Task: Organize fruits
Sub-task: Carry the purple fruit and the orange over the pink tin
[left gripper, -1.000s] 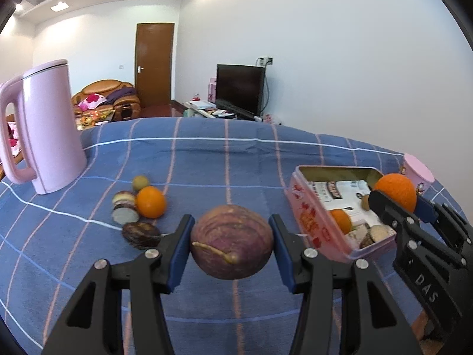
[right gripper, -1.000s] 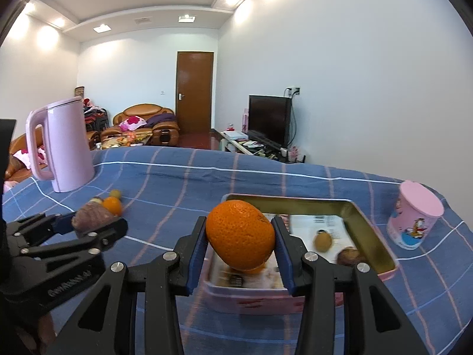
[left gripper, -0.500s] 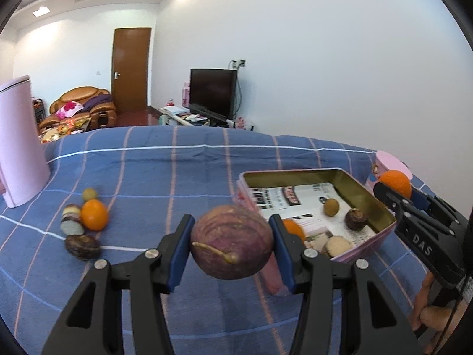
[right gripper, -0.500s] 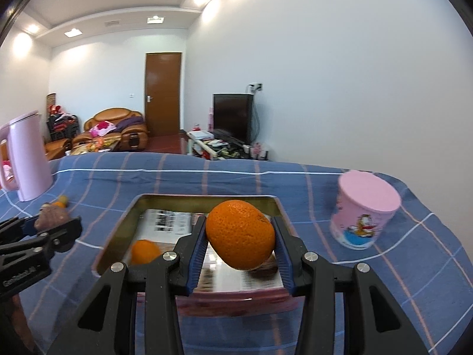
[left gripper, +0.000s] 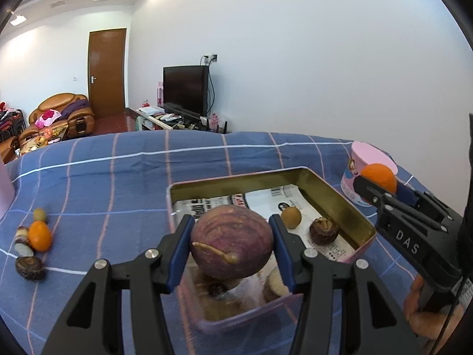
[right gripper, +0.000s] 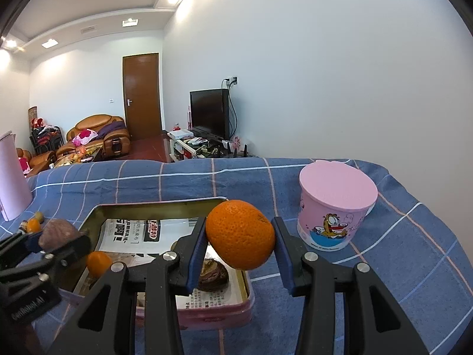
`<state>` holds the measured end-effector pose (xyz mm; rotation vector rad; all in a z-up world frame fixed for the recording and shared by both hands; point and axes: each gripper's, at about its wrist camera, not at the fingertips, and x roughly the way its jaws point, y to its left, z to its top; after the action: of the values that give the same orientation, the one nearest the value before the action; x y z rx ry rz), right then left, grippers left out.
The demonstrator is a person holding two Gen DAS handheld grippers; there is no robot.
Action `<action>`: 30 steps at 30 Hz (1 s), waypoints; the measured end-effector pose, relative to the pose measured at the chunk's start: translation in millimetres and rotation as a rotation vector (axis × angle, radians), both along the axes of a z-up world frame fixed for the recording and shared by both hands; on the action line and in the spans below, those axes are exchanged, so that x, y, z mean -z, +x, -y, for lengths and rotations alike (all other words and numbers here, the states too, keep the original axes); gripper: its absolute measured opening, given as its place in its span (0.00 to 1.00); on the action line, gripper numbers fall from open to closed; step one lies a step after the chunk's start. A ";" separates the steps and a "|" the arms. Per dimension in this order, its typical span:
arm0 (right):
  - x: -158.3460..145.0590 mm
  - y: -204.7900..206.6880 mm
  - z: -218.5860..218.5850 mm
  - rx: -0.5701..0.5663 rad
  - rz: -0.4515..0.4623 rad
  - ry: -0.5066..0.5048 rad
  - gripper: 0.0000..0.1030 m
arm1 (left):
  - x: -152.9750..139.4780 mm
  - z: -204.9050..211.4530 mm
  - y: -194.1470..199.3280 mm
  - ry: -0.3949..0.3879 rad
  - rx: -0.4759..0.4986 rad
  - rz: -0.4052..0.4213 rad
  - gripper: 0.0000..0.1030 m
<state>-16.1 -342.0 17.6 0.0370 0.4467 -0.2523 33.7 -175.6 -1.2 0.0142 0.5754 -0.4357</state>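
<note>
My left gripper [left gripper: 232, 250] is shut on a purple passion fruit [left gripper: 232, 244] and holds it over the near left part of the pink tin [left gripper: 359, 227]. My right gripper [right gripper: 240, 238] is shut on an orange [right gripper: 240, 233] above the tin's right rim [right gripper: 246, 284]. The tin is lined with printed paper and holds a small orange [right gripper: 98, 263], a brown longan [left gripper: 291, 218], a dark wrinkled fruit [left gripper: 323, 230] and pale pieces. The right gripper with its orange [left gripper: 378, 177] shows at the right of the left wrist view.
Several loose fruits lie on the blue checked cloth at left: an orange [left gripper: 40, 235], a dark fruit [left gripper: 29, 267], a small green one [left gripper: 39, 214]. A pink lidded cup [right gripper: 337, 207] stands right of the tin. A pink kettle [right gripper: 11, 177] stands far left.
Both grippers have moved right over the tin with their fruits still held. The left gripper now hangs over the tin's near corner; the right one sits nearer the pink cup.
</note>
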 end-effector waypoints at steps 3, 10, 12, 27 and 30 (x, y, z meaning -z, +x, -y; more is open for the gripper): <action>3.4 6.2 -0.9 -0.017 -0.021 0.011 0.44 | 2.1 9.7 8.2 0.006 -0.004 -0.026 0.52; 8.8 21.3 -8.9 -0.103 -0.063 0.042 0.44 | 6.0 18.9 17.6 0.026 -0.013 -0.062 0.51; 10.7 25.1 -11.7 -0.118 -0.081 0.048 0.44 | 7.9 16.9 21.0 0.023 -0.024 -0.080 0.52; 27.2 41.4 0.0 -0.197 -0.183 0.234 0.44 | 8.5 13.1 24.3 0.011 -0.026 -0.092 0.52; 25.0 43.2 -2.8 -0.197 -0.182 0.235 0.44 | 9.1 14.6 25.1 0.011 -0.028 -0.095 0.52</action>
<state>27.1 -339.2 -7.4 0.2002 0.6557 -0.0078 58.7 -190.1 -10.3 -0.0045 0.6707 -0.4079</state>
